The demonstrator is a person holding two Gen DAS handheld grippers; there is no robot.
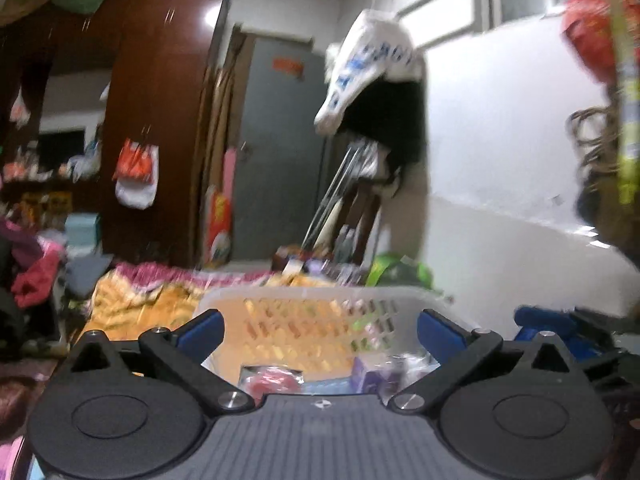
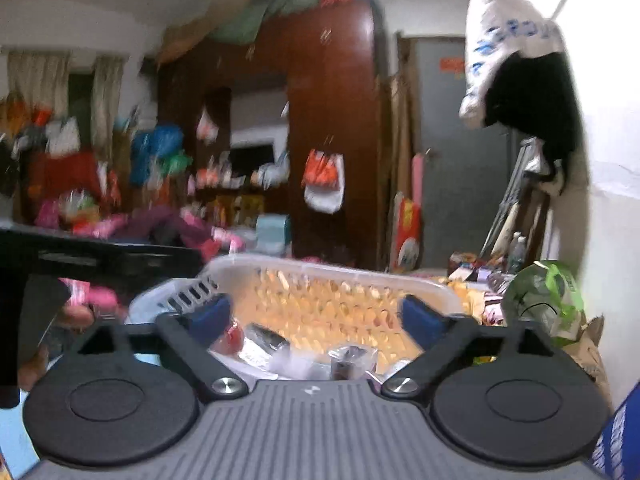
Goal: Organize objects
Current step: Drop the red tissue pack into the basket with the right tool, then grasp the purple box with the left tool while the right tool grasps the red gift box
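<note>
The white slotted plastic basket (image 1: 320,300) (image 2: 332,276) sits on the yellow patterned bed cover (image 1: 132,304), holding small wrapped packets (image 2: 352,356). Above its near rim, the left gripper (image 1: 320,330) and right gripper (image 2: 316,314) hover, jaws spread wide and empty. Behind the basket stands a dark red-brown wardrobe (image 1: 160,120).

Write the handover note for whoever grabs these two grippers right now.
Left gripper: open, holding nothing, raised in front of the white plastic basket.
Right gripper: open, holding nothing, facing the same basket from its near side.
In the basket: a red item, a purple box, a dark item in clear wrap, and other small packets too blurred to name.
Done: several items already sit in the basket.
Left: loose things around the green bag on the patterned cover beside the basket probably still need sorting. Frames are motion-blurred, so check before gripping.
</note>
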